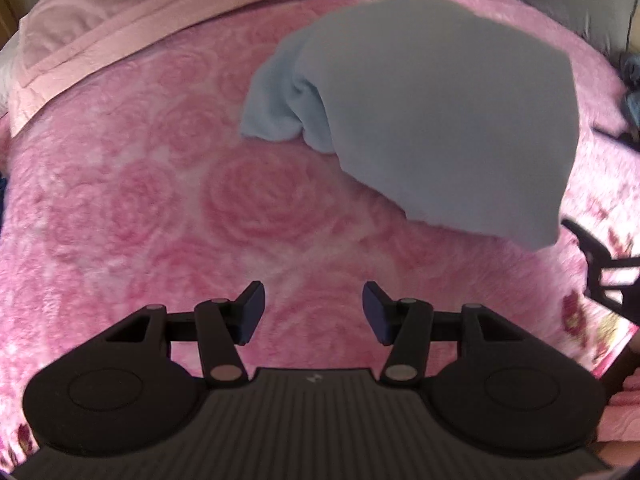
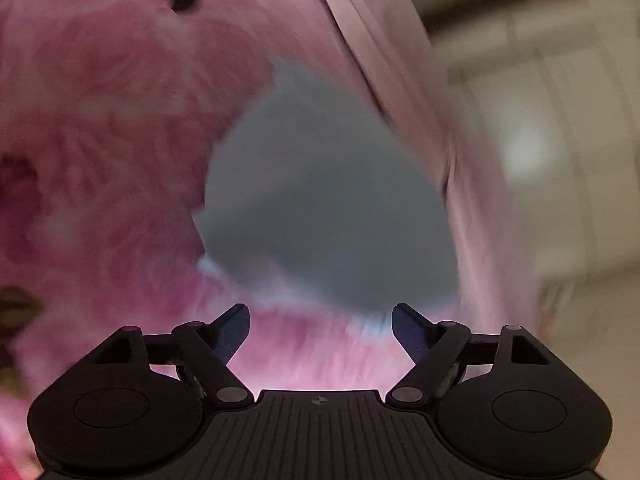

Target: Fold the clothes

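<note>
Two grippers in view, both with jaws apart and nothing between the pads. Left gripper (image 1: 313, 312) hangs over the pink rose-patterned blanket (image 1: 140, 200), pointing steeply down at bare blanket; its dark blue pads (image 1: 253, 312) face each other across a clear gap. Light blue garment (image 1: 420, 120) lies bunched on the blanket ahead and to the right of this gripper, apart from its fingertips; a rolled or folded edge shows at its left side, the rest reads as a flat grey-blue mass. Paler pink quilt (image 1: 120, 20) lies across the far left of the bed. At the right edge of the left wrist view a black finger of the right gripper (image 1: 600, 272) shows, just beside the garment's near corner. Right wrist view is heavily blurred. Right gripper (image 2: 320, 332) stands with jaws spread wide; the garment (image 2: 320, 200) sits just ahead of the fingertips, not between the pads, contact cannot be told. Pale quilt (image 2: 380, 40) runs along its right.
</note>
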